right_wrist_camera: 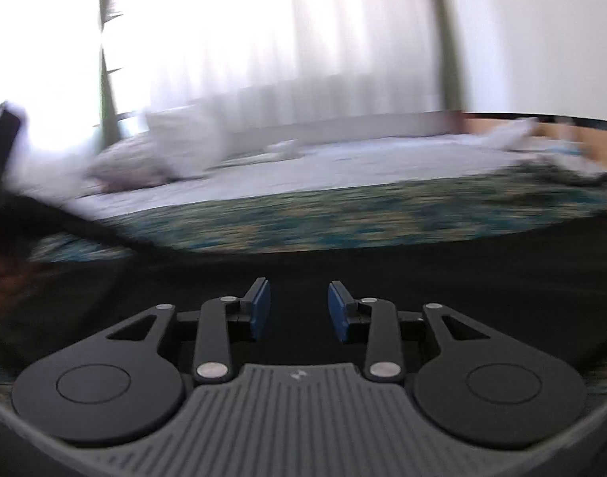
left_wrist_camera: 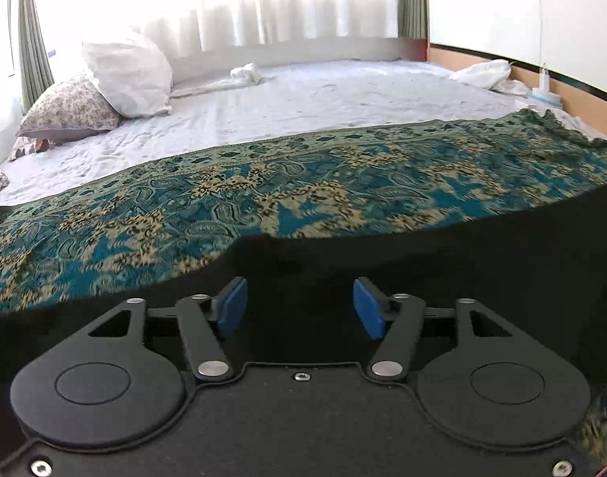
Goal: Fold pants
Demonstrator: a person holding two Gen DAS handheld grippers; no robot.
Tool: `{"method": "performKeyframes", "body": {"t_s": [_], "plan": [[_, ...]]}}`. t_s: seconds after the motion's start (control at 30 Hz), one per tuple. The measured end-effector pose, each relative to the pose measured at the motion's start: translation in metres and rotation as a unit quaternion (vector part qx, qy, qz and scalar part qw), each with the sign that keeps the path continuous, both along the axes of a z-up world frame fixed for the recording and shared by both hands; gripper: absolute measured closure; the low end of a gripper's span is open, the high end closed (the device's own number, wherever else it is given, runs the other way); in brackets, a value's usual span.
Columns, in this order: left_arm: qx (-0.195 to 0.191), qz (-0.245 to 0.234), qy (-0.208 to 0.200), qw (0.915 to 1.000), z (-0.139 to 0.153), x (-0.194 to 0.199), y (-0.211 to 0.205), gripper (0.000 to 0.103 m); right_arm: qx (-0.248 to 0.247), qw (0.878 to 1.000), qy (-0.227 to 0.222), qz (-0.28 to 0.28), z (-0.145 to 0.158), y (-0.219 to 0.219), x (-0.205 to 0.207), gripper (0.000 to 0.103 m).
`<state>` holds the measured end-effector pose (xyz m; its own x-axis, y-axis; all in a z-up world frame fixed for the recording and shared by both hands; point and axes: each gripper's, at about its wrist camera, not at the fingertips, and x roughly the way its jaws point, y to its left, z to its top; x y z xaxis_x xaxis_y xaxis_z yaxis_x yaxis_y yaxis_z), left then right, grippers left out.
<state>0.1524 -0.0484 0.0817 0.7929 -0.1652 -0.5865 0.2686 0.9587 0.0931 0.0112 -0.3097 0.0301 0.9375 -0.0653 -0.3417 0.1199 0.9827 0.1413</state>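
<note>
- Black cloth pants (left_wrist_camera: 383,262) lie spread flat on a teal-and-gold patterned blanket (left_wrist_camera: 263,194) covering the near end of a bed.
- Left gripper (left_wrist_camera: 300,306): blue pads apart, nothing between them, above the pants.
- Right gripper (right_wrist_camera: 299,310): likewise parted and empty.
- White pillow (left_wrist_camera: 128,75) further back.

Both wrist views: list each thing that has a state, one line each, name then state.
left tool: open, nothing between its pads
right tool: open, nothing between its pads
black pants: lying spread on the patterned blanket, not gripped
patterned blanket: laid flat across the near end of the bed
white pillow: propped against the floral pillow
floral pillow: lying tilted
curtains: drawn aside; sheers closed
</note>
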Motion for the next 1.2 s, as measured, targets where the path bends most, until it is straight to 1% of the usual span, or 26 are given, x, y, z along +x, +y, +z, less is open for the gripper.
{"method": "performKeyframes", "body": {"t_s": [0.07,0.17,0.2,0.3,0.37,0.43,0.5,0.57,0.67,0.7,0.87,0.97,1.03,1.2], "plan": [[0.0,-0.006,-0.012,0.9999,-0.004,-0.019,-0.002,0.029,0.016,0.998,-0.009,-0.063,-0.002,-0.031,-0.014,0.049],[0.005,-0.015,-0.029,0.9995,-0.007,-0.044,-0.008,0.02,0.036,0.986,-0.027,-0.163,-0.007,-0.075,-0.039,0.049],[0.008,-0.021,-0.035,0.9991,-0.008,-0.051,-0.011,0.02,0.042,0.979,-0.035,-0.198,-0.009,-0.088,-0.049,0.049],[0.02,-0.037,-0.051,0.9978,-0.008,-0.068,-0.021,0.019,0.067,0.961,-0.047,-0.266,-0.014,-0.119,-0.069,0.049],[0.025,-0.037,-0.055,0.9975,-0.009,-0.076,-0.028,0.018,0.084,0.953,-0.048,-0.288,-0.019,-0.135,-0.073,0.049],[0.023,-0.038,-0.05,0.9978,-0.012,-0.082,-0.032,0.018,0.101,0.946,-0.051,-0.302,-0.022,-0.151,-0.082,0.044],[0.016,-0.036,-0.044,0.9982,-0.015,-0.085,-0.034,0.018,0.114,0.942,-0.051,-0.311,-0.022,-0.162,-0.081,0.039],[0.01,-0.03,-0.033,0.999,-0.018,-0.086,-0.034,0.018,0.13,0.935,-0.05,-0.327,-0.025,-0.174,-0.078,0.037],[-0.002,-0.016,-0.022,0.9996,-0.023,-0.086,-0.033,0.018,0.173,0.923,-0.053,-0.34,-0.031,-0.195,-0.07,0.037],[-0.007,-0.011,-0.019,0.9997,-0.024,-0.087,-0.034,0.018,0.18,0.921,-0.052,-0.342,-0.033,-0.198,-0.068,0.037],[-0.017,0.008,-0.013,0.9997,-0.028,-0.084,-0.033,0.017,0.196,0.911,-0.05,-0.359,-0.038,-0.212,-0.059,0.037],[-0.018,0.017,-0.009,0.9997,-0.03,-0.082,-0.031,0.017,0.198,0.909,-0.054,-0.363,-0.038,-0.214,-0.06,0.037],[-0.019,0.022,-0.005,0.9996,-0.033,-0.081,-0.03,0.017,0.203,0.906,-0.059,-0.368,-0.039,-0.214,-0.061,0.037],[-0.025,0.029,0.007,0.9992,-0.039,-0.076,-0.03,0.017,0.233,0.897,-0.069,-0.371,-0.041,-0.22,-0.065,0.037]]}}
